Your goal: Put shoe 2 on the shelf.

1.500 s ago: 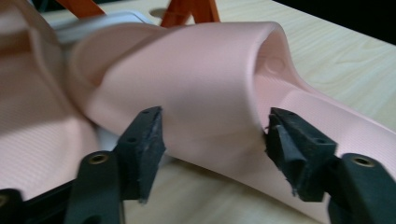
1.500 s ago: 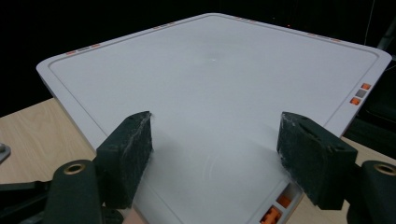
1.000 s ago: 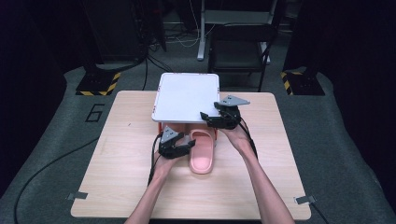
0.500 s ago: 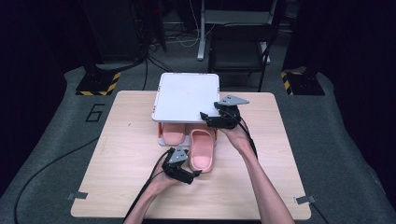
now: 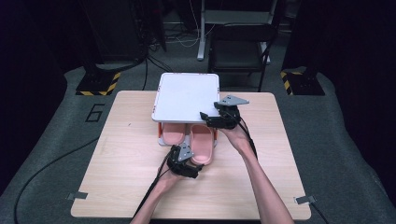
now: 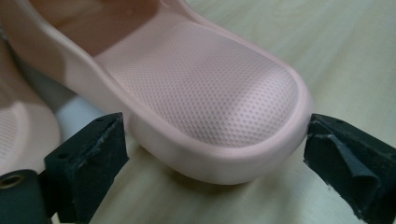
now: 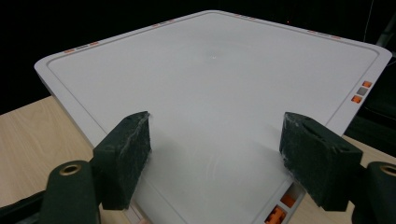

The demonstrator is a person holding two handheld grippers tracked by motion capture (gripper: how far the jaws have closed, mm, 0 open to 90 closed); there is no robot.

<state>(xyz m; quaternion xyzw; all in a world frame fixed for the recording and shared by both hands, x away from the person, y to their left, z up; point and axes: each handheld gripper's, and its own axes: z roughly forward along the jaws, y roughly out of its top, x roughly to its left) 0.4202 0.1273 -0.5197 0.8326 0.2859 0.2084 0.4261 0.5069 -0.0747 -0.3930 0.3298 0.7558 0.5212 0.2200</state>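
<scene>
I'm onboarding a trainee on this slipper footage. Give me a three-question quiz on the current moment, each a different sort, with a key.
1. True or false: the left gripper is clamped shut on the slipper's heel.
2. What is the right gripper poised over? A) white lid B) wooden table C) a slipper
3. Fill in: the two pink slippers lie side by side, toes tucked under the white ____.

Key: 1 false, its jaws stand open on either side of the heel; 2 A; 3 lid.
</scene>
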